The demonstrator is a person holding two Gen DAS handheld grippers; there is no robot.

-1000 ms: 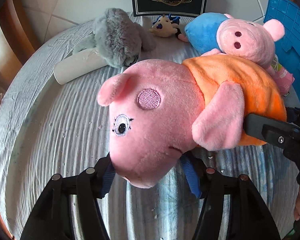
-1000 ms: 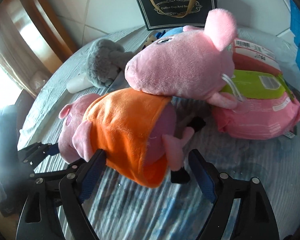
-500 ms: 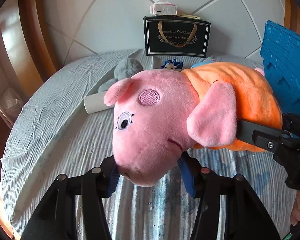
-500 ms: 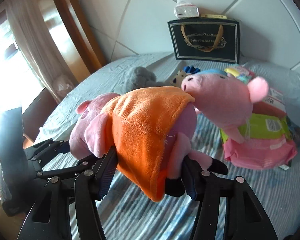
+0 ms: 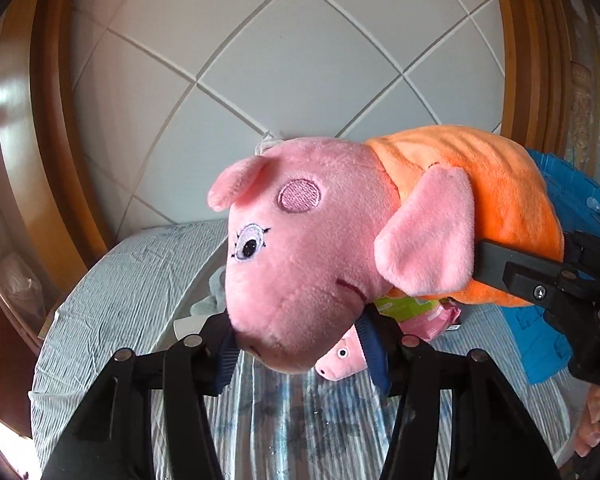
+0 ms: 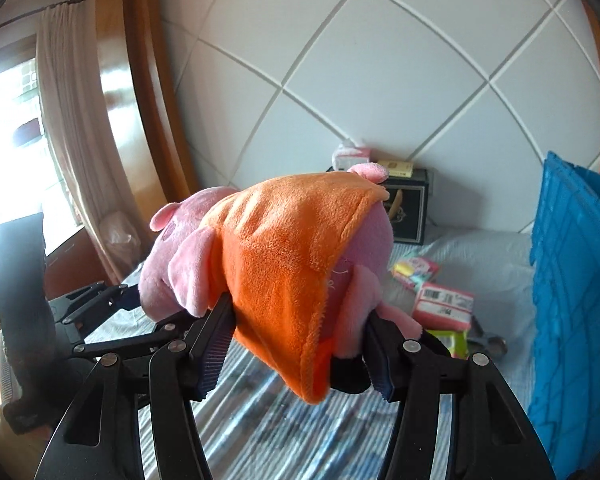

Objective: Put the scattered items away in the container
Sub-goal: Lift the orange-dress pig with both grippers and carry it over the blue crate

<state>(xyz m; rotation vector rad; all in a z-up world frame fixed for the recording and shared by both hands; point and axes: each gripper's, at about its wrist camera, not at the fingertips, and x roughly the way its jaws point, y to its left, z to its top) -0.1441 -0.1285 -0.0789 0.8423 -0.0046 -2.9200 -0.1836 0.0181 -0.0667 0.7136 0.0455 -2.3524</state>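
Observation:
A pink pig plush in an orange dress (image 5: 340, 240) hangs in the air above the bed, held by both grippers. My left gripper (image 5: 300, 354) is shut on its snout. My right gripper (image 6: 296, 344) is shut on its dress and legs (image 6: 292, 280); it also shows in the left wrist view (image 5: 540, 284) at the right. The blue crate (image 6: 572, 280) stands at the right, with part of it showing behind the plush in the left wrist view (image 5: 576, 200). A second pig plush (image 5: 342, 354) lies on the bed below.
Pink and green packets (image 6: 444, 304) and a small colourful pack (image 6: 416, 270) lie on the striped bedsheet (image 6: 268, 432). A black gift bag (image 6: 406, 208) with small boxes on top leans against the padded headboard. A grey plush (image 5: 212, 300) and a white roll (image 5: 188, 324) lie behind my left fingers.
Both grippers have lifted the orange-dress pig plush well above the bed. The views have tilted up toward the headboard, and the other toys have dropped low in view.

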